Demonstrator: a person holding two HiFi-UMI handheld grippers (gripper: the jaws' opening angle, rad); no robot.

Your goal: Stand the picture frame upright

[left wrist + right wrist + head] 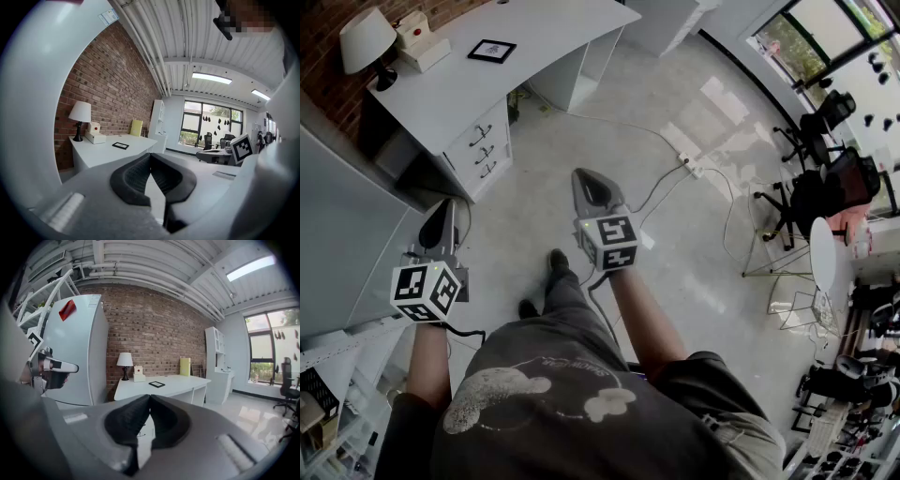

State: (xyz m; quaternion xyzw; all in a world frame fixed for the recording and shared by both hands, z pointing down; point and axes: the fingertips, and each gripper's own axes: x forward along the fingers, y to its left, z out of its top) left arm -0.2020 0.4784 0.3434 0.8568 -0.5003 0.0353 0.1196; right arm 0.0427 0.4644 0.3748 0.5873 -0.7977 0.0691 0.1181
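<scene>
Left hand-held gripper (445,217) and right hand-held gripper (589,187) both had jaws pressed together on nothing, out over the floor. The small black-bordered rectangular picture frame (492,51) lay flat, face up, on the white desk (553,28), well apart from me, near the white-shaded lamp (366,39). Long axis looked roughly along the desk's length. Likely light, stiff, maybe glass-fronted, so fragile; I'd pinch one long border edge and tip it up.
</scene>
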